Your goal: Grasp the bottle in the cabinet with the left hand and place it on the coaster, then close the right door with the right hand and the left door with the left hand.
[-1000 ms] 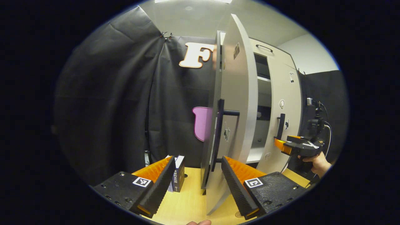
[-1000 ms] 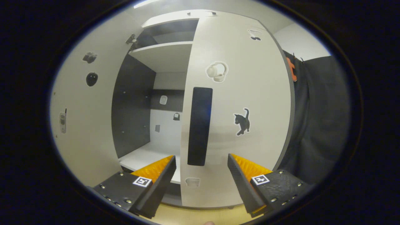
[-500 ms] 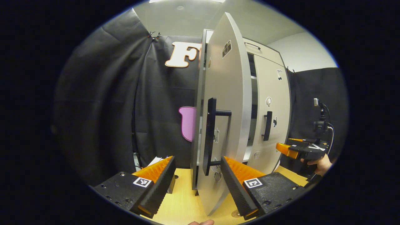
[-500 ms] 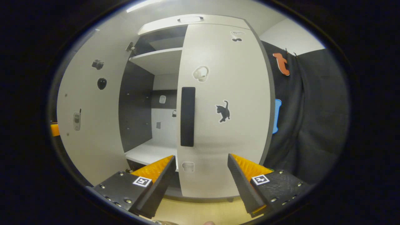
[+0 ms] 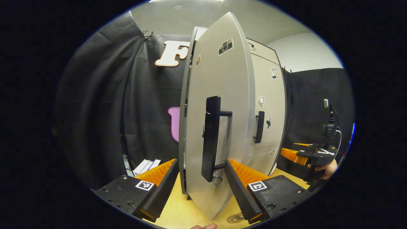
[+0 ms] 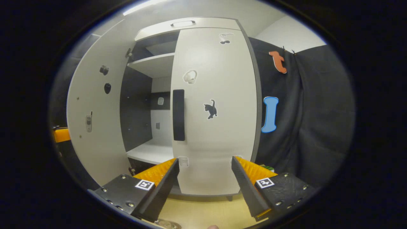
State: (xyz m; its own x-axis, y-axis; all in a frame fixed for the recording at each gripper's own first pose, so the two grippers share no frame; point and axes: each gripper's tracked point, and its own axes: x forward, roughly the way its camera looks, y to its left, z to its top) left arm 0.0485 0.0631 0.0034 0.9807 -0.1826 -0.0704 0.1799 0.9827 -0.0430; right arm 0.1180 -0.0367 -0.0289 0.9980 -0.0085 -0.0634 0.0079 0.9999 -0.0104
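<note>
The cabinet's left door (image 5: 222, 95) stands partly open, edge-on before my left gripper (image 5: 200, 173). That gripper is open, with the door's lower part and the foot of its dark handle (image 5: 210, 136) between the fingers. The right door (image 5: 268, 105) lies flush with the cabinet. In the right gripper view that door (image 6: 219, 95) with its handle (image 6: 178, 119) fills the middle, and my right gripper (image 6: 205, 173) is open a little in front of it, holding nothing. The left door's inner face (image 6: 92, 121) stands at the left. A small round thing (image 5: 236, 218) sits low on the table, unclear what it is.
A hand holds the right gripper (image 5: 303, 154) at the far right of the left gripper view. Books (image 5: 147, 165) stand on the wooden table (image 5: 178, 210) left of the cabinet. White shelves (image 6: 152, 152) show through the gap between the doors.
The left door has swung further toward the cabinet. The right door has gone from ajar to flush, and the right gripper has drawn back from it.
</note>
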